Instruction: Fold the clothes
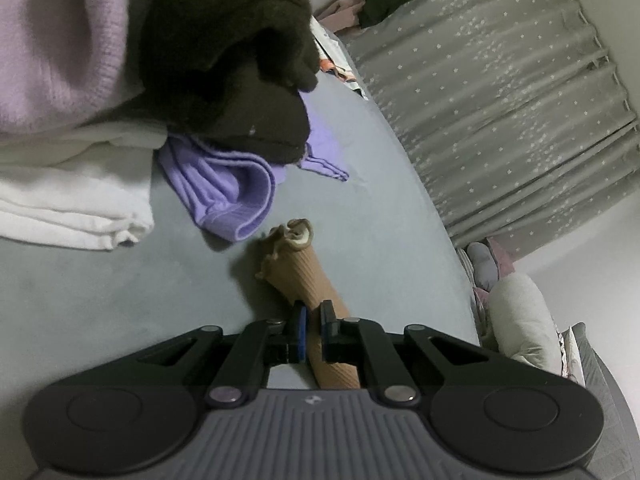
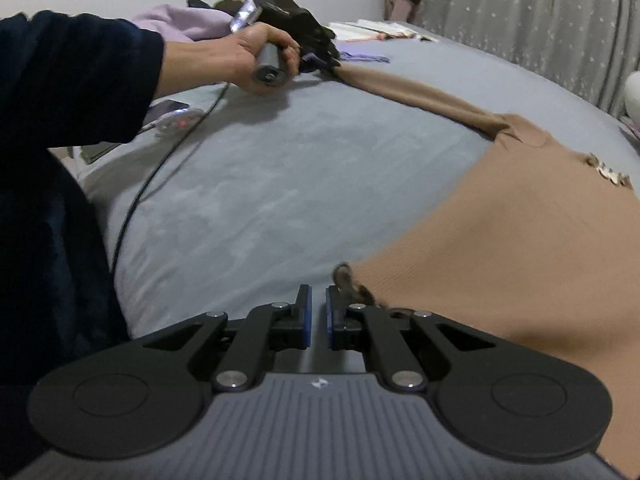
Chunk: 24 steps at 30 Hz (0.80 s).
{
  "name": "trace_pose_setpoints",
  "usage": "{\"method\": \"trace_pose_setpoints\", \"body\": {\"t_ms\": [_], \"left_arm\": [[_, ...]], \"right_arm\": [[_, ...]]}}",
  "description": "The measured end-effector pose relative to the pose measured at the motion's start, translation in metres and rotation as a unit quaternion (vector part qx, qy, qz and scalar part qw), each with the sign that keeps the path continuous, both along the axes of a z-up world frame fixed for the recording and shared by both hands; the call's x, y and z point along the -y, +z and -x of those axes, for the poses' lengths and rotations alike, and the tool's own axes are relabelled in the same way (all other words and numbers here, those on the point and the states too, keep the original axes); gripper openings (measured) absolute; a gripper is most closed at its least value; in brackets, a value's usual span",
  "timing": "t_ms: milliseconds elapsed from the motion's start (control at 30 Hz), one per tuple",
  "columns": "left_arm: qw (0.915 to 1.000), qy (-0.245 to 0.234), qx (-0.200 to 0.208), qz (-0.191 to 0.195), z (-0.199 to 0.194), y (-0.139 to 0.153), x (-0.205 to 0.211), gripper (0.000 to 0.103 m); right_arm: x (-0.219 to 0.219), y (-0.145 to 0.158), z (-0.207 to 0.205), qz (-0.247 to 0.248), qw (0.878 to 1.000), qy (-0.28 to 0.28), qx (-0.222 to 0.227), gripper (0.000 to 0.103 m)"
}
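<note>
A tan ribbed top [image 2: 500, 240] lies spread on the grey bed [image 2: 280, 180], one long sleeve [image 2: 420, 96] stretched to the far left. My left gripper [image 1: 314, 328] is shut on that sleeve [image 1: 308, 272], a little behind its ruffled cuff [image 1: 294, 236]. In the right wrist view a hand [image 2: 256, 60] holds that left gripper [image 2: 334, 62] at the sleeve's end. My right gripper [image 2: 319, 316] is shut low over the sheet. The top's frilled hem corner [image 2: 348, 280] sits just right of its right finger, and only grey sheet shows in the slit between the pads.
A pile of clothes lies ahead of the left gripper: lilac knit [image 1: 52, 40], dark brown garment [image 1: 224, 52], folded white cloth [image 1: 72, 196], purple piece [image 1: 228, 188]. A grey starred curtain [image 1: 500, 100] hangs beyond the bed. A black cable [image 2: 160, 168] crosses the sheet near a dark sleeve [image 2: 60, 80].
</note>
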<state>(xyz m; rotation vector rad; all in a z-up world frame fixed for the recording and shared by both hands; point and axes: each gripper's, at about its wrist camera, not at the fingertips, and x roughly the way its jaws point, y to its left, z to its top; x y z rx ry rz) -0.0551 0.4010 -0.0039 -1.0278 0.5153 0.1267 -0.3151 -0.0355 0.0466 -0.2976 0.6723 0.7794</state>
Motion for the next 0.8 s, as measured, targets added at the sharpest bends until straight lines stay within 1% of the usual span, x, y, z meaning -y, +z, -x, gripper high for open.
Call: {"method": "trace_pose_setpoints", "body": {"t_ms": [33, 67, 133, 233, 400, 500, 567, 600, 667, 733, 767, 800], "left_arm": [[1.0, 0.003, 0.003, 0.005, 0.002, 0.001, -0.002, 0.005], [0.9999, 0.006, 0.006, 0.009, 0.004, 0.001, -0.003, 0.005], [0.9997, 0.009, 0.005, 0.02, 0.007, -0.001, -0.007, 0.005], [0.9988, 0.015, -0.002, 0.048, 0.012, -0.008, -0.015, 0.005], [0.9944, 0.072, 0.015, 0.077, 0.033, -0.008, -0.036, 0.005], [0.9948, 0.082, 0.014, 0.058, 0.04, -0.003, -0.045, 0.006], [0.998, 0.05, -0.012, 0.036, 0.032, -0.007, -0.041, 0.007], [0.9984, 0.041, -0.016, 0.037, 0.028, -0.01, -0.038, 0.008], [0.9987, 0.027, -0.02, 0.038, 0.019, -0.013, -0.029, 0.014], [0.9993, 0.024, -0.014, 0.023, 0.013, -0.013, -0.023, 0.03], [0.9996, 0.023, -0.011, 0.013, 0.01, -0.011, -0.02, 0.033], [0.9997, 0.023, -0.008, 0.003, 0.007, -0.009, -0.016, 0.039]], "right_arm": [[0.002, 0.005, 0.0, -0.009, 1.0, 0.005, 0.002, 0.015], [0.005, 0.01, -0.001, -0.019, 1.0, 0.009, 0.002, 0.023], [0.009, 0.017, -0.006, -0.029, 0.999, 0.012, 0.004, 0.031], [0.023, 0.029, -0.026, -0.039, 0.999, 0.008, 0.013, 0.034], [0.045, 0.042, -0.062, -0.032, 0.999, 0.009, 0.026, 0.038], [0.055, 0.045, -0.078, -0.03, 0.999, 0.021, 0.027, 0.043], [0.06, 0.046, -0.086, -0.028, 0.999, 0.03, 0.027, 0.046], [0.061, 0.045, -0.09, -0.025, 0.999, 0.035, 0.028, 0.046], [0.066, 0.041, -0.095, -0.023, 0.998, 0.044, 0.044, 0.048], [0.073, 0.034, -0.095, -0.034, 0.997, 0.04, 0.048, 0.048], [0.076, 0.031, -0.095, -0.041, 0.997, 0.037, 0.044, 0.048], [0.079, 0.026, -0.096, -0.047, 0.998, 0.036, 0.033, 0.048]]}}
